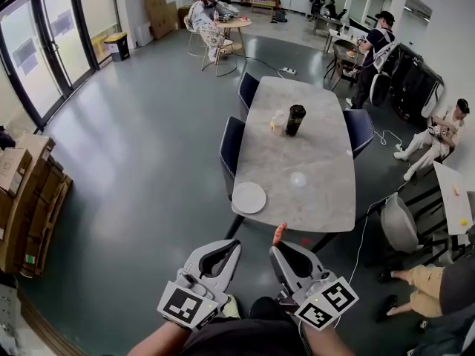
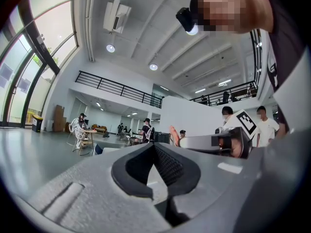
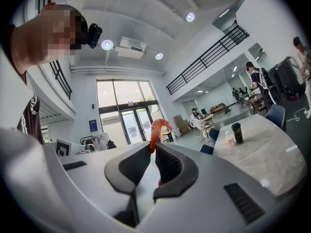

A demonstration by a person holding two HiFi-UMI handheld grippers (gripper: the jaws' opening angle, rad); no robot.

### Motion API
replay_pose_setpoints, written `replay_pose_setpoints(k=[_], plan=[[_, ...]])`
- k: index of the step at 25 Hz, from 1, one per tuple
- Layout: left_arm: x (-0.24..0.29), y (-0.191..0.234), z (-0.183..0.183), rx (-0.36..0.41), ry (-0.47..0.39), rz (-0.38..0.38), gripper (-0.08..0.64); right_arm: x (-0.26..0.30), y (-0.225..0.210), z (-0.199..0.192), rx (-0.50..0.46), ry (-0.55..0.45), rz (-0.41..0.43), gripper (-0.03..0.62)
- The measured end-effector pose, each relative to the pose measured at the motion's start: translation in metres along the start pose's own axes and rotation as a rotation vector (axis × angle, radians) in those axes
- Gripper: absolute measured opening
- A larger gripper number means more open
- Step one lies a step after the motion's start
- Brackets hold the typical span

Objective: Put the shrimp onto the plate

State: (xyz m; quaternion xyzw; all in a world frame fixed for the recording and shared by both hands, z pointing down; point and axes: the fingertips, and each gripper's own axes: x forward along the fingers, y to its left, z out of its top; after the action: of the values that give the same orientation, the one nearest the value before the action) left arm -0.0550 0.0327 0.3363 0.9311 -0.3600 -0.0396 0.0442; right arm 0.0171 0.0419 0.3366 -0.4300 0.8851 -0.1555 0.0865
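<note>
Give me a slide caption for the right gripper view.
Right gripper shut on the shrimp, the table and dark cup beyond.

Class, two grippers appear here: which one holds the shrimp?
The right gripper: its jaws are closed on the orange shrimp, whereas the left gripper is shut with nothing between its jaws.

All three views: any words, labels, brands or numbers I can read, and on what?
No legible text anywhere.
Marker cubes: black-and-white square patterns only, no letters.
Blue sign beside the glass doors: print too small.
Cardboard boxes: labels too blurred.
Dark tumbler: no marking can be made out.
</note>
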Motion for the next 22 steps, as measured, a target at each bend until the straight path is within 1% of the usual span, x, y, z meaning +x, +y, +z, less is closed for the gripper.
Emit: replay_pose_setpoints(k=[6,10,17,22], plan=[[0.022,0.025,-0.01,-0.013,0.016,-0.006,0.006,0.024,-0.022,-0.004,0.019,0.009,-0.016,0.032],[0.044,0.04,-0.013,-0.017,0.018,-0.008,0.006,0.044,-0.048,-0.003,0.026,0.024,-0.024,0.032],[0.086,0.081,-0.02,-0.027,0.021,0.012,0.006,0.094,-0.094,-0.013,0.029,0.093,-0.014,0.032],[0.132,0.107,-0.025,-0.029,0.009,0.017,0.006,0.129,-0.14,-0.024,0.031,0.161,-0.002,0.032]])
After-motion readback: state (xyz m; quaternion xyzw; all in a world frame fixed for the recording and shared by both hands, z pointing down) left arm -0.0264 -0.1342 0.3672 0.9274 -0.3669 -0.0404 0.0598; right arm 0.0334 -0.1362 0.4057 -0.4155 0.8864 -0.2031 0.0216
